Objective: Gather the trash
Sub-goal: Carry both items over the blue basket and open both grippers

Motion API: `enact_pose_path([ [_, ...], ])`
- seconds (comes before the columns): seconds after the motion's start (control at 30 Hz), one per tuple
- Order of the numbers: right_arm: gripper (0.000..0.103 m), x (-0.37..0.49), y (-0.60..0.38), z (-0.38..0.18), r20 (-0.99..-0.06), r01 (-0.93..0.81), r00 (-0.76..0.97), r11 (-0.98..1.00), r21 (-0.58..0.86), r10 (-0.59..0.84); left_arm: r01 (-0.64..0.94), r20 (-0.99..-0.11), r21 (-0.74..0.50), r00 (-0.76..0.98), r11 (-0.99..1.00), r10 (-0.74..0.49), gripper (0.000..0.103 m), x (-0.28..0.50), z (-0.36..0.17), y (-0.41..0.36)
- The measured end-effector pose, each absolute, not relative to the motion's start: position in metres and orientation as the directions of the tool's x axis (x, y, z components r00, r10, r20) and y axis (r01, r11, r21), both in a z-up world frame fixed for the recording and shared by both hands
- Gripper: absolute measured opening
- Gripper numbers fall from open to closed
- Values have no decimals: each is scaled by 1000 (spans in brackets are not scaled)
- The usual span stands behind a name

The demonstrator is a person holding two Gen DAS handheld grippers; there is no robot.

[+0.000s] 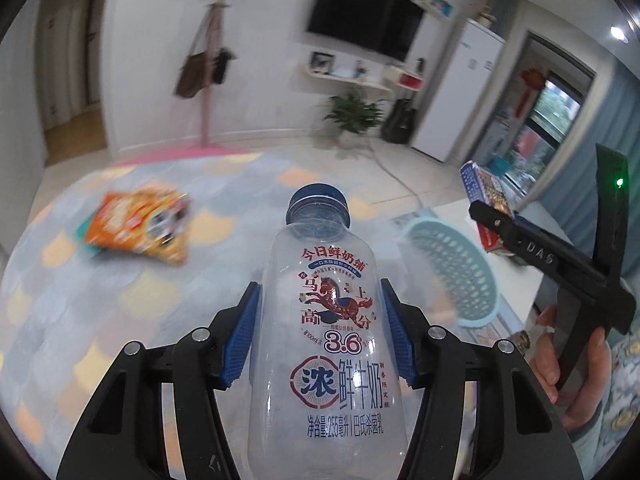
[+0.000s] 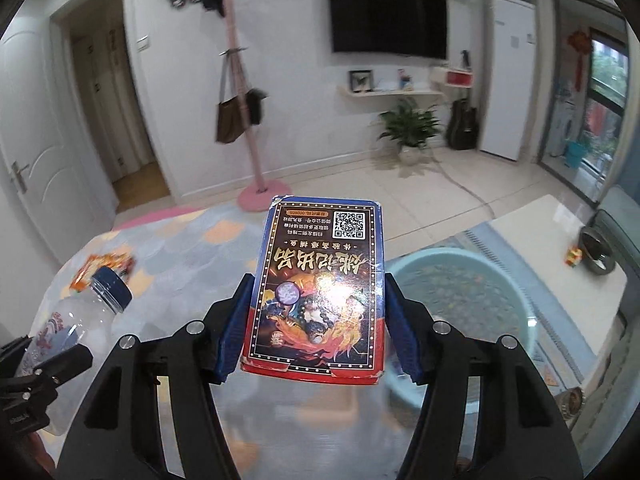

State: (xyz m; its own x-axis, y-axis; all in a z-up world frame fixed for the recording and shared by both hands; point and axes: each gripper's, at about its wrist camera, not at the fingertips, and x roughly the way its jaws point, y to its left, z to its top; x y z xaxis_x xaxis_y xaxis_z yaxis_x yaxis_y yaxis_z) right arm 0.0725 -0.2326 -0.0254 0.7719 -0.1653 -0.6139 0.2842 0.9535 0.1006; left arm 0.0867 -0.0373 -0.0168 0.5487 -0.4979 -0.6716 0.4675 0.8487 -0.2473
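Observation:
My left gripper [image 1: 320, 332] is shut on an empty clear milk bottle [image 1: 326, 340] with a blue cap, held up above the rug; its blue pads press both sides. The same bottle [image 2: 76, 320] shows at the left of the right wrist view. My right gripper [image 2: 316, 328] is shut on a blue and red card box [image 2: 320, 288] with a QR code, also lifted. From the left wrist view that box [image 1: 486, 192] sits in the right gripper at the far right. An orange snack bag [image 1: 140, 224] lies on the rug. A light blue basket [image 2: 460, 300] stands ahead to the right.
A patterned blue rug [image 1: 80, 300] covers the floor. A white low table [image 2: 560, 248] with a small dark dish stands right of the basket. A pink coat stand [image 2: 256, 192], a potted plant [image 2: 408, 128], a guitar and a white fridge line the far wall. A hand [image 1: 568, 360] grips the right handle.

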Motion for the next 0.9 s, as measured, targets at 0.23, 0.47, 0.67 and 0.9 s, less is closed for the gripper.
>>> enact_pose_path([
  [0.23, 59, 52, -309, -35, -627, 402, 738, 909, 112, -249, 598, -651, -220, 498, 771, -573, 56, 95, -2, -130],
  [0.47, 59, 46, -370, -67, -682, 504, 671, 854, 131, -292, 678, -670, -229, 411, 699, -618, 56, 117, -20, -215],
  [0.67, 59, 50, -407, -103, -752, 571, 598, 806, 158, -276, 701, -717, -243, 336, 670, -611, 56, 135, -54, -267],
  [0.9, 60, 55, -431, -129, -802, 611, 547, 769, 186, -241, 709, -761, -259, 269, 656, -590, 57, 148, -81, -306],
])
